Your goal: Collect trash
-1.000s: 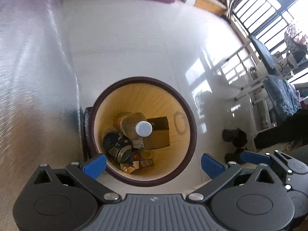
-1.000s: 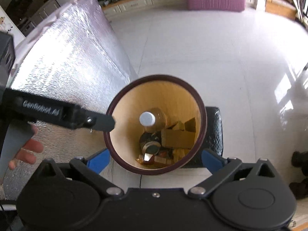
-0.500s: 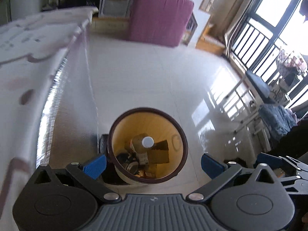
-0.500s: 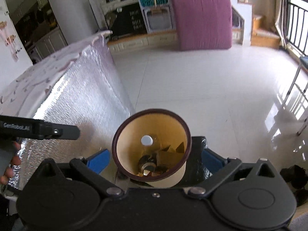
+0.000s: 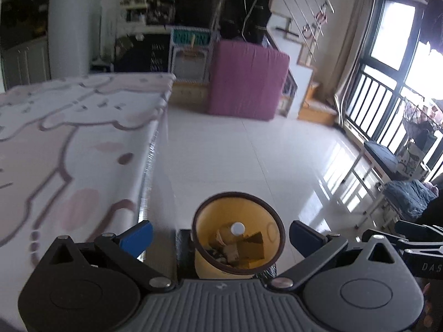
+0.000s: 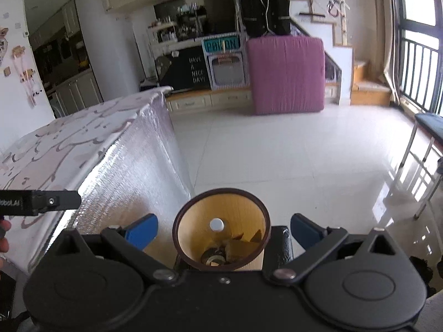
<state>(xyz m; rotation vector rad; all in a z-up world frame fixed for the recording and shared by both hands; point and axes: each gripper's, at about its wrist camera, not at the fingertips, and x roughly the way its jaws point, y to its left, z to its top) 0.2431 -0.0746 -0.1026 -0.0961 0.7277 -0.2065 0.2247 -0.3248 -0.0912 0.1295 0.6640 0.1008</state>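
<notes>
A round bin (image 5: 238,194) with a dark brown rim and yellow inside stands on the white floor, low in both wrist views. Inside it are a bottle with a white cap (image 5: 237,228), cardboard scraps (image 5: 253,246) and a dark can. My left gripper (image 5: 221,236) hangs high above the bin, open, with nothing between its blue fingertips. The right gripper (image 6: 223,231) is also open and empty above the bin (image 6: 221,207), where the white cap (image 6: 216,224) shows. The left gripper's black body (image 6: 41,201) pokes in at the left edge.
A table (image 5: 55,144) with a pink-patterned cloth and a silver foil side (image 6: 133,177) stands left of the bin. A black object (image 6: 282,244) sits against the bin. A purple mattress (image 6: 286,73) leans at the back. A bench (image 6: 429,121) and a window railing line the right.
Both grippers have risen away from the bin and tilted up. The bin now looks smaller and lower, and the room beyond has come into view. Both stay open.
</notes>
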